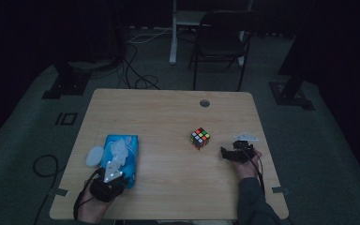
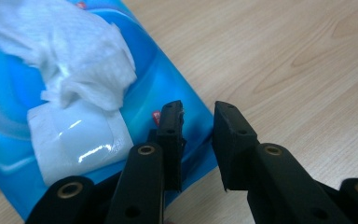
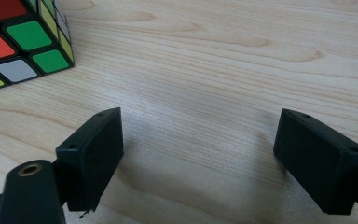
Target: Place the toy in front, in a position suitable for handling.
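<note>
Left claw (image 2: 198,126) barely parted at the wipes pack (image 2: 93,116) corner, right claw (image 3: 198,154) wide and empty; risk: pack slides on the surface (image 1: 168,117) when pinched.

1 wipes pack (image 1: 120,157), 1 cube (image 1: 200,138), 1 white lid (image 1: 94,155), 2 grippers on table (image 1: 168,117).

Glossy blue plastic wipes pack (image 2: 177,93) with a soft, crinkled white wipe (image 2: 74,51); pale, matt wood-grain desk (image 2: 284,56); smooth plastic cube (image 3: 18,42); matt black jaws.
</note>
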Demonstrator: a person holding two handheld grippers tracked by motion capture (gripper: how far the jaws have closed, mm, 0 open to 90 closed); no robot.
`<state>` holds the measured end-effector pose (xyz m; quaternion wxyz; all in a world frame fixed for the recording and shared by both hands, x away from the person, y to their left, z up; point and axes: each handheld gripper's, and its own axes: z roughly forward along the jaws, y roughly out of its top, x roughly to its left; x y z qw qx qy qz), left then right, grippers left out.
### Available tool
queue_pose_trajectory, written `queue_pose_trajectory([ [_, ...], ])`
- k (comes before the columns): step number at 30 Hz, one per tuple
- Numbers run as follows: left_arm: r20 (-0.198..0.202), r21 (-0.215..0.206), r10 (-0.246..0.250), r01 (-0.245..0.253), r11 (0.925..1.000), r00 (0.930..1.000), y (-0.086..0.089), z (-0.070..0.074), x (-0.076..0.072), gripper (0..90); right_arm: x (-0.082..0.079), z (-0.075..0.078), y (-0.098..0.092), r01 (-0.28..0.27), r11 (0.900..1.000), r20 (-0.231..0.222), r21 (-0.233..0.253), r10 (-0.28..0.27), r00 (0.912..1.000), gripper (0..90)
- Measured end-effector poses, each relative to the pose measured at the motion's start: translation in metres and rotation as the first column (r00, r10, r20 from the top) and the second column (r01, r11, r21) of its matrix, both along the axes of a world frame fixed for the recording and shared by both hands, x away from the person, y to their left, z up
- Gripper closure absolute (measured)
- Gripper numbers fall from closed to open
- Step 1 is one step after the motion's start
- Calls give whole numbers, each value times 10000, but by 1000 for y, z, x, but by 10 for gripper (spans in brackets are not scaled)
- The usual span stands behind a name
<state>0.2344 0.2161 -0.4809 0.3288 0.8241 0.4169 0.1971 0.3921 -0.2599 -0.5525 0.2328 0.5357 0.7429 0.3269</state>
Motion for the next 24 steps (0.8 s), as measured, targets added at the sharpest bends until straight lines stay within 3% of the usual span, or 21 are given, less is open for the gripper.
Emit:
queue_pose_trajectory([
  [2, 453, -368, -45, 61, 9993, 9990, 6, 12, -2, 690, 0, 0, 0, 0, 10000, 0, 1, 0, 10000, 155],
  [7, 1029, -265, 54, -27, 9996, 9947, 9, 28, 8, 629, 0, 0, 0, 0, 10000, 0, 0, 0, 10000, 156],
  [10, 1082, -282, 90, -60, 9996, 9941, 9, 30, 11, 614, 0, 0, 0, -35, 10000, -1, 17, 35, 10000, 156],
  [11, 1138, -321, 172, -136, 9994, 9934, 10, 33, 19, 607, 0, 1, 2, -200, 9998, -16, 5, 200, 9998, 218],
  [13, 1154, -342, 218, -179, 9993, 9931, 11, 34, 21, 598, 0, 3, 3, -279, 9995, -71, 143, 281, 9996, 242],
  [14, 1188, -404, 277, -230, 9989, 9925, 11, 34, 25, 596, -2, 8, 8, -653, 9960, -1, 611, 654, 9979, 242],
  [17, 1186, -467, 285, -231, 9986, 9925, 12, 35, 28, 594, -3, 12, 13, -842, 9947, 169, 597, 834, 9964, 242],
  [18, 1191, -486, 298, -241, 9985, 9924, 12, 35, 29, 591, -8, 24, 23, -1391, 9878, 673, 705, 1344, 9886, 240],
  [24, 1151, -646, 370, -297, 9975, 9927, 11, 33, 35, 584, -3, 41, 53, -2350, 9680, 1068, 882, 2254, 9684, 206],
])
